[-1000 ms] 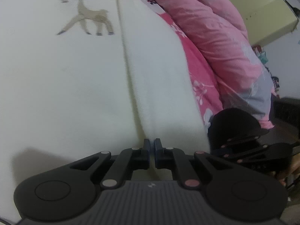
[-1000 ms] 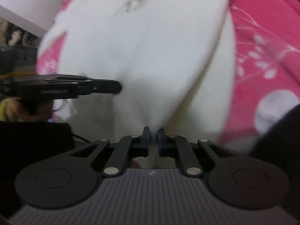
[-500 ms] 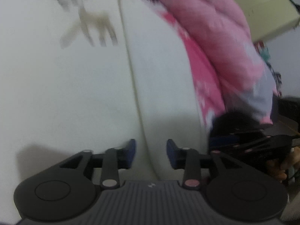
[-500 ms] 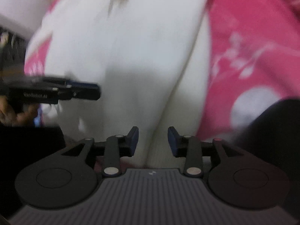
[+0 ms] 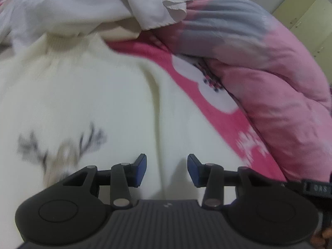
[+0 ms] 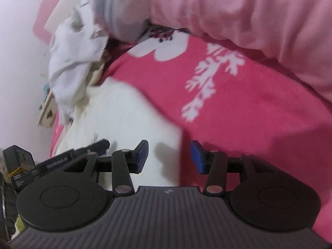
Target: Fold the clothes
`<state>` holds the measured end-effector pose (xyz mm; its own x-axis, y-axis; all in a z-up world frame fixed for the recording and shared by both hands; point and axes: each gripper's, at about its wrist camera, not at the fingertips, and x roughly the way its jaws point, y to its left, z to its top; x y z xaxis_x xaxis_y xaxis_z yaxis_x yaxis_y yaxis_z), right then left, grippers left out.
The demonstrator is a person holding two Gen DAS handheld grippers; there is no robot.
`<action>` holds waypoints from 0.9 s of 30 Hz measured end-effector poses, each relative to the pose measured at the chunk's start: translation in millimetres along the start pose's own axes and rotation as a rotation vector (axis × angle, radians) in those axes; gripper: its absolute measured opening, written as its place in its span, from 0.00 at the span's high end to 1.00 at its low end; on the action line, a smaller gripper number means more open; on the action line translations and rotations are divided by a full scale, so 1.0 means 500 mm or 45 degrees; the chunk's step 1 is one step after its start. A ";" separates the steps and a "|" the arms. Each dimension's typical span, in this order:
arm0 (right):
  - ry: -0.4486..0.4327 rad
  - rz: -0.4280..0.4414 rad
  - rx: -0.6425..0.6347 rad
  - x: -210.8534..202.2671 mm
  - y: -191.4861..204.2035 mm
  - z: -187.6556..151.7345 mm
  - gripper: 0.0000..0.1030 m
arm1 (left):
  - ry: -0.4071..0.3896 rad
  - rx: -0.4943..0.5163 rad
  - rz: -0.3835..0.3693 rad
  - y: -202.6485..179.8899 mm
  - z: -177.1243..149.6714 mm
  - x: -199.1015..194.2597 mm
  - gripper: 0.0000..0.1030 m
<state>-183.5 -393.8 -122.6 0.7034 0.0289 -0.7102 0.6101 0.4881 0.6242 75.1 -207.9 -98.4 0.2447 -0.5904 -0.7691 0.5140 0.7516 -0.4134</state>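
Note:
A cream sweater [image 5: 87, 103] with a blurred deer motif [image 5: 62, 151] lies flat on the pink flowered bedsheet [image 5: 186, 72]. My left gripper [image 5: 167, 170] hovers over it, open, with a fold crease running under the gap and no cloth pinched. In the right wrist view the sweater [image 6: 124, 120] fills the lower left, and its right edge runs below my right gripper [image 6: 169, 157]. That gripper's jaws are opening, with nothing between them. The left gripper's fingers [image 6: 97, 146] show over the sweater at left.
A crumpled white garment [image 5: 83, 4] sits at the sweater's far end, also the white garment [image 6: 70, 58] by the wall [image 6: 16, 41]. A bulky pink duvet [image 5: 280, 83] borders the sheet on the right. Yellow cupboard doors [image 5: 307, 16] stand behind.
Both grippers let go of the sweater's near edge and opened. Both then swept forward over it toward its collar end, so the deer now lies close to the left gripper.

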 end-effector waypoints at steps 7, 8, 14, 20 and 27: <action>-0.002 0.229 0.137 0.001 -0.056 -0.013 0.69 | -0.110 -0.024 -0.127 0.008 0.008 -0.006 0.94; -0.014 0.281 0.148 -0.007 -0.060 -0.016 0.69 | -0.130 -0.032 -0.127 0.014 0.005 -0.013 0.94; 0.001 0.334 0.267 0.006 -0.110 -0.018 0.67 | -0.143 -0.071 -0.066 0.043 -0.013 -0.015 0.82; 0.066 0.523 0.312 0.018 -0.100 -0.016 0.65 | -0.197 0.294 -0.236 -0.095 -0.054 -0.097 0.59; 0.076 0.701 0.217 0.013 -0.044 -0.009 0.54 | 0.026 0.600 -0.189 -0.235 -0.145 -0.018 0.53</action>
<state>-194.0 -400.3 -142.4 0.9151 0.2904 -0.2797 0.2135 0.2396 0.9471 -47.1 -269.8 -78.1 0.1271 -0.6713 -0.7302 0.8590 0.4426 -0.2574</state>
